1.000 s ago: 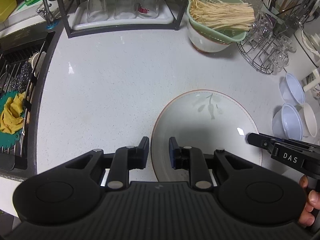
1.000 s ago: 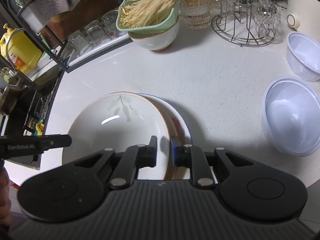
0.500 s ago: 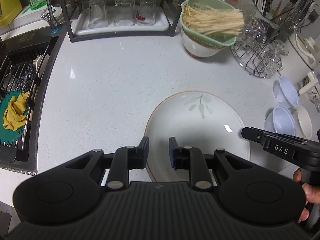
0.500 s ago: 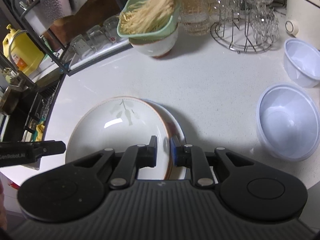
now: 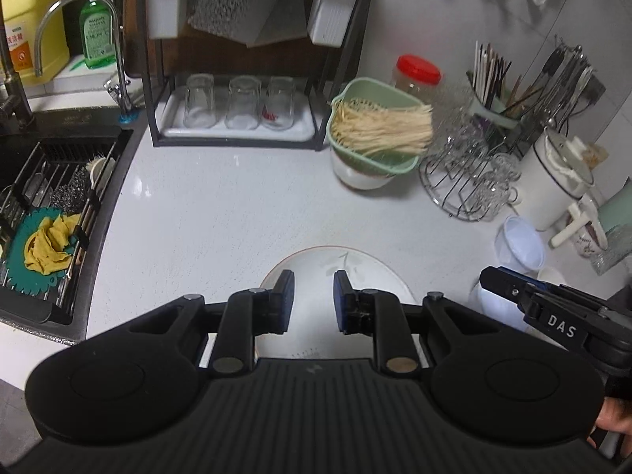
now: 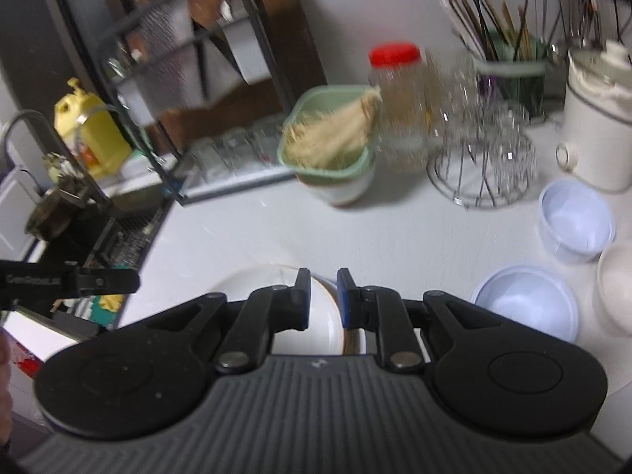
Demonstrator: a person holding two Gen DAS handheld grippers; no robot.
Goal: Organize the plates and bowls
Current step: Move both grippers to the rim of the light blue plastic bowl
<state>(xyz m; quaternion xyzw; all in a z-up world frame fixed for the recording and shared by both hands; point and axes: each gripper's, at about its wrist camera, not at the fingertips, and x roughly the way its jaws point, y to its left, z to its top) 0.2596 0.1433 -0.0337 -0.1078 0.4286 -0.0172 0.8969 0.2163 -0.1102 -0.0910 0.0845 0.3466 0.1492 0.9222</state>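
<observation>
A white plate with a leaf print (image 5: 339,276) lies on the white counter on top of a second plate whose rim (image 6: 353,339) shows at its right. My left gripper (image 5: 310,300) is open and empty above the plate's near side. My right gripper (image 6: 323,296) is open and empty above the plates' right edge; it also shows in the left wrist view (image 5: 553,312). Pale blue bowls (image 6: 529,300) (image 6: 574,221) and a white bowl (image 6: 616,288) stand at the right.
A green colander of noodles on a white bowl (image 5: 375,146), a wire glass rack (image 5: 470,173), a white pot (image 5: 553,177) and a utensil holder (image 5: 493,91) stand at the back. A black shelf with glasses (image 5: 237,106) is behind. The sink (image 5: 47,205) is left.
Both grippers have pulled back and tilted up, so the plates sit lower in view and more of the back wall shows. The plates stay stacked on the counter.
</observation>
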